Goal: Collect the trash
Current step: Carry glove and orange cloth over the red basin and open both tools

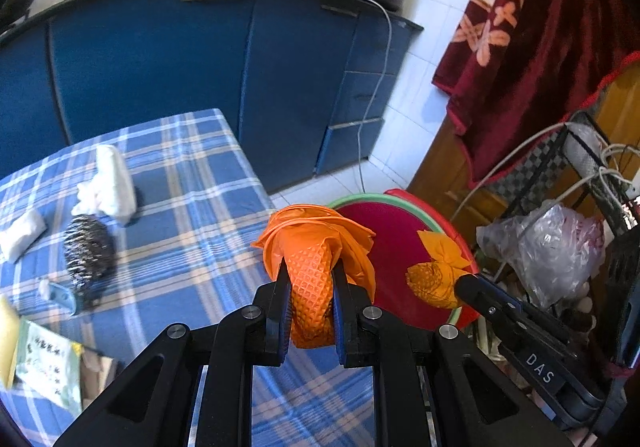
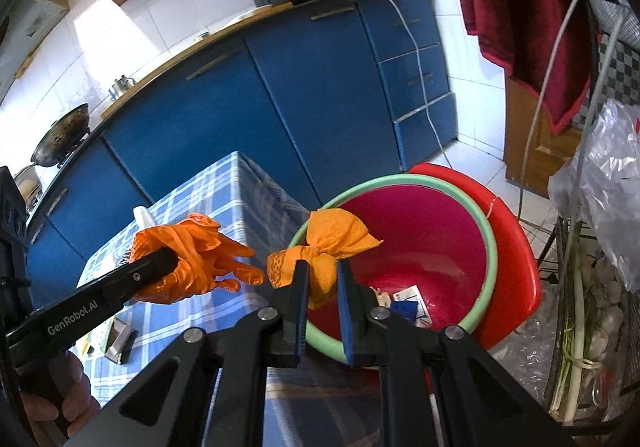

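My left gripper [image 1: 311, 271] is shut on an orange rubber glove [image 1: 316, 243] and holds it above the table's right edge, just left of the red basin [image 1: 400, 243]. It also shows in the right wrist view [image 2: 172, 259] with the glove [image 2: 192, 259]. My right gripper [image 2: 323, 267] is shut on a crumpled orange glove piece [image 2: 332, 239] over the near rim of the red basin with a green rim [image 2: 492, 243]. That piece also shows in the left wrist view [image 1: 436, 271]. Some trash lies in the basin's bottom [image 2: 408, 303].
The blue plaid table [image 1: 192, 207] carries white tissues [image 1: 112, 179], a steel scourer [image 1: 86, 247], a small blue item [image 1: 60, 295] and a green packet [image 1: 48, 371]. Blue cabinets [image 1: 160, 59] stand behind. A rack with plastic bags [image 1: 552, 247] and cables is at right.
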A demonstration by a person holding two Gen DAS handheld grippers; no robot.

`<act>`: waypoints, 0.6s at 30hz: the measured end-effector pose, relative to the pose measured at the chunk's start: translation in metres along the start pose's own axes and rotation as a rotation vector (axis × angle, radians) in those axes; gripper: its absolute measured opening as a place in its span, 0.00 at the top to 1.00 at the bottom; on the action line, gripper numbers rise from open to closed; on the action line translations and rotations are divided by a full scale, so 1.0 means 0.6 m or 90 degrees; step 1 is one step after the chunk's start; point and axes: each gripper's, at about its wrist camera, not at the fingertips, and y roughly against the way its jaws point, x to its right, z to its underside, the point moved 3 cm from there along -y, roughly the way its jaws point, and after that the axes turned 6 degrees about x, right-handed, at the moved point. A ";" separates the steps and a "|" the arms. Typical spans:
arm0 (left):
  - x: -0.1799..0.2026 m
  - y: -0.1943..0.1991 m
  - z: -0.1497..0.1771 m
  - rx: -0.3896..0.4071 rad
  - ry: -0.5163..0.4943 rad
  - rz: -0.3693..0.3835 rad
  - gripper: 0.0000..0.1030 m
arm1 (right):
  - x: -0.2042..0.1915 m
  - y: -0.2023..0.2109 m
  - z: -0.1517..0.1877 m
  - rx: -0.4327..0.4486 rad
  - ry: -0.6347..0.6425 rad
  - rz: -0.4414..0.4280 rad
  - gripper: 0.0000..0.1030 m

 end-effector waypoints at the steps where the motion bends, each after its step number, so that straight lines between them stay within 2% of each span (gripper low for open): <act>1: 0.002 -0.004 0.000 -0.003 -0.003 0.001 0.84 | 0.005 -0.002 0.001 -0.001 -0.003 0.003 0.85; 18: 0.046 -0.080 0.013 -0.055 -0.039 0.022 0.84 | 0.064 -0.038 0.006 -0.023 -0.034 0.049 0.84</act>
